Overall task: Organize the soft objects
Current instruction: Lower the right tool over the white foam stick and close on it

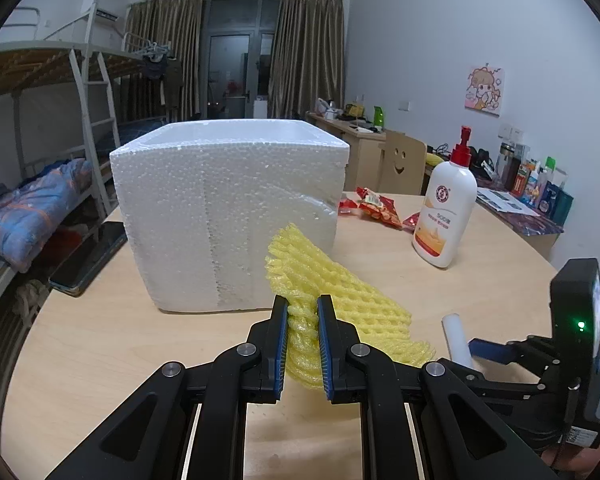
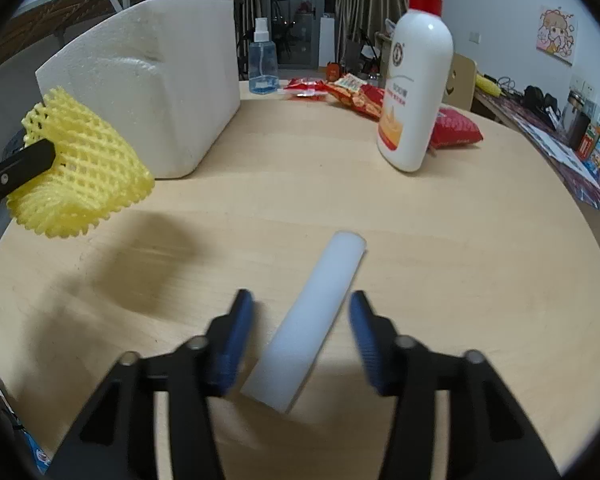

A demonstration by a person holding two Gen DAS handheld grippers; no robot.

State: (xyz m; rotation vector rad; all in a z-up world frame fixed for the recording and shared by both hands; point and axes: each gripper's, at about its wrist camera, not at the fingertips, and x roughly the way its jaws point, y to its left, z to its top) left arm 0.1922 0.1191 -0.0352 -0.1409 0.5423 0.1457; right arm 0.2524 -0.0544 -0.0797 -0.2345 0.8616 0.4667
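- Progress looks early: left gripper pinches the yellow net above the table, just before the foam box; nothing visibly boxed.
- Right gripper straddles the white foam stick, jaws apart, pads not yet pressing.
- Bottle and snack packs stand well apart; the table edge is far off.

Left gripper pinches yellow foam net beside foam box.

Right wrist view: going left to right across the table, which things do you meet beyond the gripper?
Yellow foam net, held up by the left gripper → white foam box → clear spray bottle → white foam stick → white pump bottle → red snack bag.
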